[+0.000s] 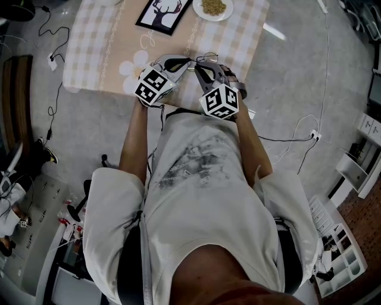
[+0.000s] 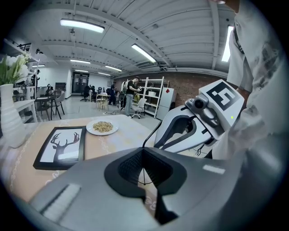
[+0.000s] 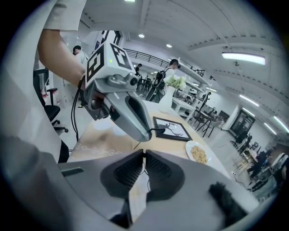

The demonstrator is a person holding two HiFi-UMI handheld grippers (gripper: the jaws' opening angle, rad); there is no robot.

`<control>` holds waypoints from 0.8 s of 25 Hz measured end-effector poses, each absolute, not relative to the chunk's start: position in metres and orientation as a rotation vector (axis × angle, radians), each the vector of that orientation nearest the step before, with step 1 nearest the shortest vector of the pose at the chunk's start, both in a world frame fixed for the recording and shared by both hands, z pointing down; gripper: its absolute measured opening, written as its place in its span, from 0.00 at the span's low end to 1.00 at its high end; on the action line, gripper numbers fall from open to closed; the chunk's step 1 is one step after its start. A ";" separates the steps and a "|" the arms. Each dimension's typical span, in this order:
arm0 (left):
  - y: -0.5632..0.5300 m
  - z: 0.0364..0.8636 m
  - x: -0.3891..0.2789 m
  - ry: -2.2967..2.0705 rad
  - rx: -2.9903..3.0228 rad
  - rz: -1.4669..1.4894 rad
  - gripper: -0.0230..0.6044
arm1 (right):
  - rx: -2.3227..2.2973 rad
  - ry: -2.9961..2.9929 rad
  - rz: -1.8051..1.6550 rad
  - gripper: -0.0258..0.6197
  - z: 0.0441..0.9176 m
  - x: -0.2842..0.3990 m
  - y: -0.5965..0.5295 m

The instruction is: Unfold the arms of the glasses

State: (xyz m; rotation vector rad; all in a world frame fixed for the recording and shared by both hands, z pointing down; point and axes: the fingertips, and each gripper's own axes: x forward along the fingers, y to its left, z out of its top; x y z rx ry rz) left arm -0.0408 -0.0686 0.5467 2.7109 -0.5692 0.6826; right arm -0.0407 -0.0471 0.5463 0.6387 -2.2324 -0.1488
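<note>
head view: the person stands at the near edge of the tabletop (image 1: 101, 53), elbows bent, with the left forearm (image 1: 134, 143) and right forearm (image 1: 250, 140) raised in front of the chest. the left tool (image 1: 186, 61) and right tool (image 1: 198, 67) sit just above centre frame, tips angled toward each other and almost meeting. the glasses (image 1: 208, 58) show only as thin dark wire at those tips, above the tabletop's near edge. a framed deer picture (image 1: 159, 15) and a plate (image 1: 212, 8) lie at the top of the frame.

left gripper view: the left tool (image 2: 143, 151) has its jaws pressed together at the tips, pinching a thin part of the glasses (image 2: 144, 173); a dark strand runs up and right to the other tool.

right gripper view: the right tool (image 3: 143, 153) has its jaws closed to a sliver on fine wire of the glasses (image 3: 145, 169). the left tool's tip comes in from the upper left, just beyond.
</note>
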 end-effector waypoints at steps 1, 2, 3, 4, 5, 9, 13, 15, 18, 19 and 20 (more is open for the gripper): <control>-0.068 0.547 -0.041 -0.569 2.711 0.682 0.05 | 0.649 -2.232 -0.150 0.09 0.544 -0.039 -0.048; -0.068 0.546 -0.040 -0.569 2.711 0.681 0.05 | 0.658 -2.231 -0.151 0.09 0.543 -0.038 -0.049; -0.068 0.546 -0.040 -0.569 2.711 0.681 0.05 | 0.668 -2.231 -0.152 0.09 0.541 -0.036 -0.050; -0.068 0.546 -0.040 -0.570 2.711 0.682 0.05 | 0.678 -2.231 -0.153 0.09 0.539 -0.035 -0.051; -0.068 0.546 -0.040 -0.570 2.711 0.683 0.05 | 0.688 -2.230 -0.154 0.09 0.538 -0.033 -0.052; -0.068 0.548 -0.041 -0.570 2.712 0.686 0.05 | 0.733 -2.227 -0.153 0.08 0.531 -0.025 -0.057; -0.068 0.548 -0.041 -0.572 2.708 0.682 0.05 | 0.777 -2.223 -0.150 0.08 0.524 -0.017 -0.062; -0.067 0.549 -0.042 -0.572 2.707 0.682 0.05 | 0.798 -2.219 -0.149 0.08 0.521 -0.013 -0.063; -0.066 0.550 -0.043 -0.571 2.702 0.698 0.05 | 0.827 -2.212 -0.145 0.08 0.518 -0.007 -0.065; -0.067 0.549 -0.043 -0.572 2.702 0.697 0.05 | 0.835 -2.210 -0.144 0.08 0.517 -0.005 -0.066; -0.067 0.549 -0.043 -0.572 2.703 0.692 0.05 | 0.843 -2.207 -0.142 0.08 0.516 -0.003 -0.066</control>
